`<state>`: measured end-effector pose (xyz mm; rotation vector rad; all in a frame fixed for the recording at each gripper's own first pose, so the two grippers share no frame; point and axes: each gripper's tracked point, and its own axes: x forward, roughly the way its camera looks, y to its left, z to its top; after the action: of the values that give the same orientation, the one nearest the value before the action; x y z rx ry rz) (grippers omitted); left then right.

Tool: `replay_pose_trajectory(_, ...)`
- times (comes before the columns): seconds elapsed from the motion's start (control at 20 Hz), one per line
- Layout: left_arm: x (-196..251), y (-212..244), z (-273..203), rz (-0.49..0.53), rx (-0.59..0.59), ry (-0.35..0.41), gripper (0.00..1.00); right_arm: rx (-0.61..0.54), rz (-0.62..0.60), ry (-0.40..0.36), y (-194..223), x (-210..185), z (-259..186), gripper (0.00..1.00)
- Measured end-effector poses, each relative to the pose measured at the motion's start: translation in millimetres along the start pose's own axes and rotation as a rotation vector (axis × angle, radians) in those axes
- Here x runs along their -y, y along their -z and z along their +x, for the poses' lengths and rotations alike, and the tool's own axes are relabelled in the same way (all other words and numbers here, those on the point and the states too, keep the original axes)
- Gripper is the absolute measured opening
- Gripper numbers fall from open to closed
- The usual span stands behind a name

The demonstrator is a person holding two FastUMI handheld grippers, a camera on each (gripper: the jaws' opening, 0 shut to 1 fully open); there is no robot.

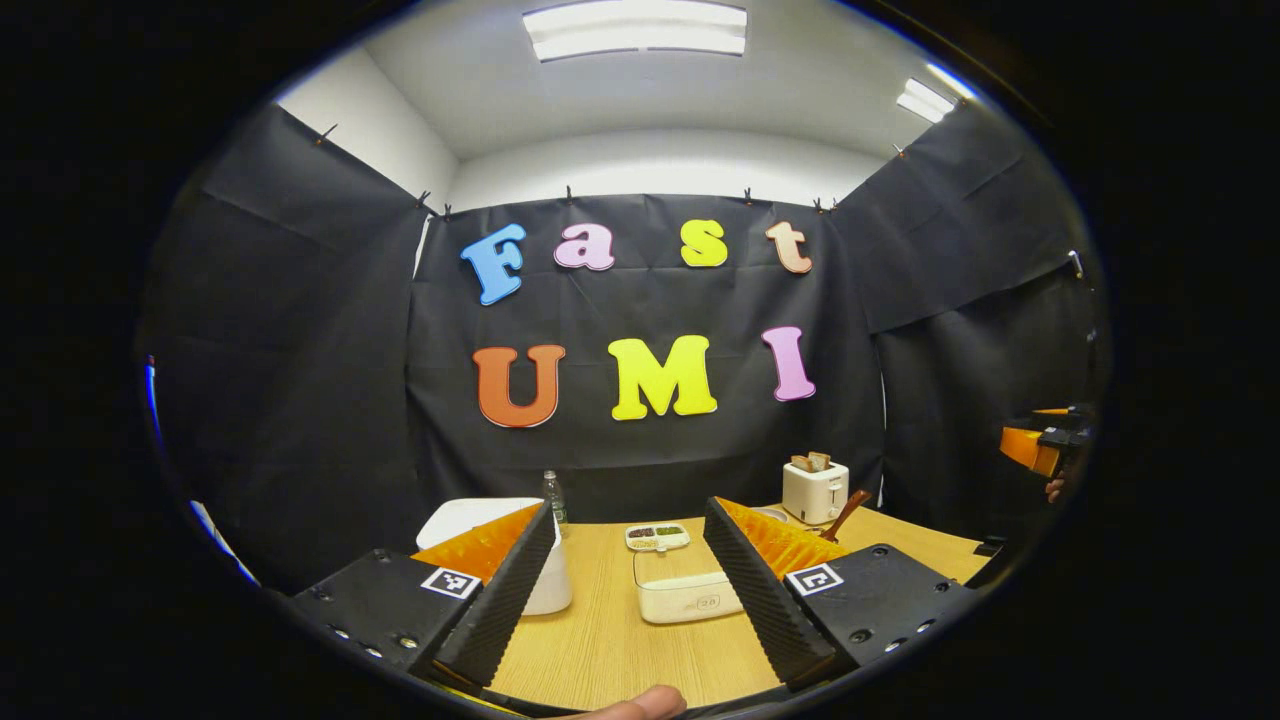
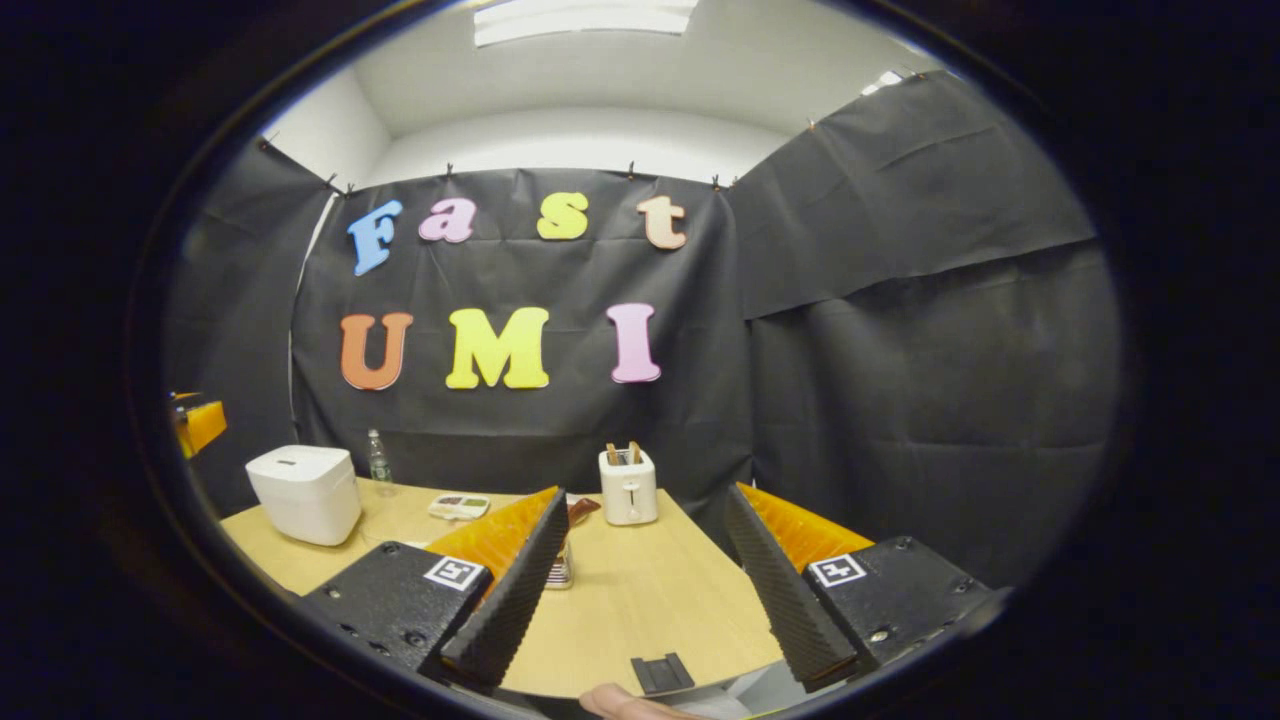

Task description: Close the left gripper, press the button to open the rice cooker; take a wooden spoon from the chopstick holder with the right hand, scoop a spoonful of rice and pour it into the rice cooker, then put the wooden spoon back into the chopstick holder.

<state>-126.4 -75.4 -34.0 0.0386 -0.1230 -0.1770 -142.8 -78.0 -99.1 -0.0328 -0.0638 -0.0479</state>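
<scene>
Tongs on both sides stand wide apart and grip nothing. In the left gripper view the left tongs (image 1: pixel 630 590) hover above the near edge of the wooden table (image 1: pixel 600 640); the white rice cooker (image 1: pixel 480 520), lid down, sits just behind the left finger, partly hidden by it. Between the two fingers lies a low white box (image 1: pixel 685 597) with a faint mark on its front, too small to read, and beyond it a small tray (image 1: pixel 657 537) of mixed grains. A clear bottle (image 1: pixel 552 497) stands at the back beside the cooker. Past the right finger a white toaster (image 1: pixel 815 491) holds bread slices, and a wooden spoon (image 1: pixel 848 513) handle leans up just before it. Each finger base carries a square black-and-white marker (image 1: pixel 450 582); no lettering on it. In the right gripper view the right tongs (image 2: pixel 640 600) hang over the table's right part, with the chopstick holder (image 2: pixel 560 566) just behind the left finger, mostly hidden. The rice cooker (image 2: pixel 305 493) stands well off to the left and the toaster (image 2: pixel 628 486) straight ahead. A fingertip (image 2: pixel 610 700) shows at the bottom edge.
</scene>
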Motion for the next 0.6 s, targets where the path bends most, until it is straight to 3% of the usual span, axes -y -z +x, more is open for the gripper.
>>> replay_pose_trajectory(0.6, 10, 6, 1, -0.013, -0.030, 0.028, 0.95, 0.022, 0.026, 0.034, -7, 15, -10, 1.00)
